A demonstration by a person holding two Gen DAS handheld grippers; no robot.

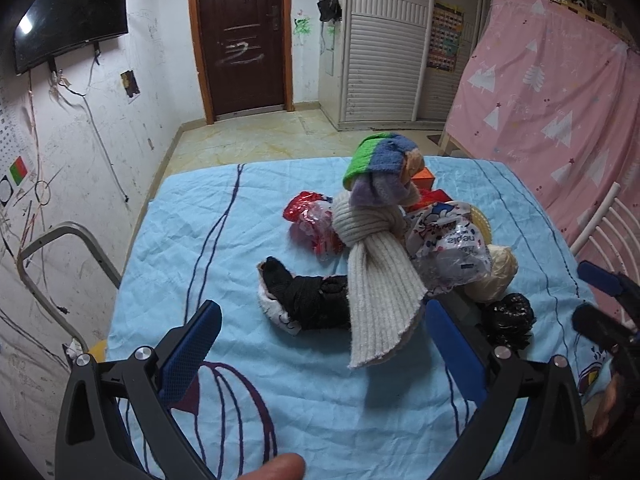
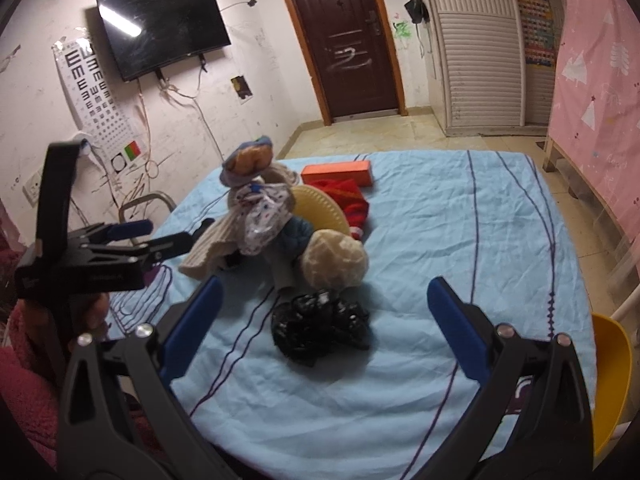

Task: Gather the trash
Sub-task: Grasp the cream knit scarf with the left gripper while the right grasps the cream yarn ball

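Blue rubbery pads line both claws, and both stand spread wide with nothing between them. The right gripper point(image 2: 324, 308) hovers just short of a crumpled black plastic bag point(image 2: 320, 330) lying on the wrinkled light-blue sheet point(image 2: 460, 220), the bag sitting roughly between its fingers' line of reach. The left gripper point(image 1: 320, 340) points at a knotted cream ribbed scarf point(image 1: 376, 276) and a black sock-like bundle point(image 1: 308, 300) beside it.

The black bag looks feather-light, soft and slick; it will likely collapse under the pads, so pinching the bunched middle, where the film is thickest, seems surest. Beyond it lie a printed clear wrapper point(image 1: 448, 248), a red plastic wrapper point(image 1: 312, 216), a pale wadded ball point(image 2: 336, 258), a yellow ridged plate point(image 2: 320, 210) and an orange box point(image 2: 336, 174), all crowded together, some touching.
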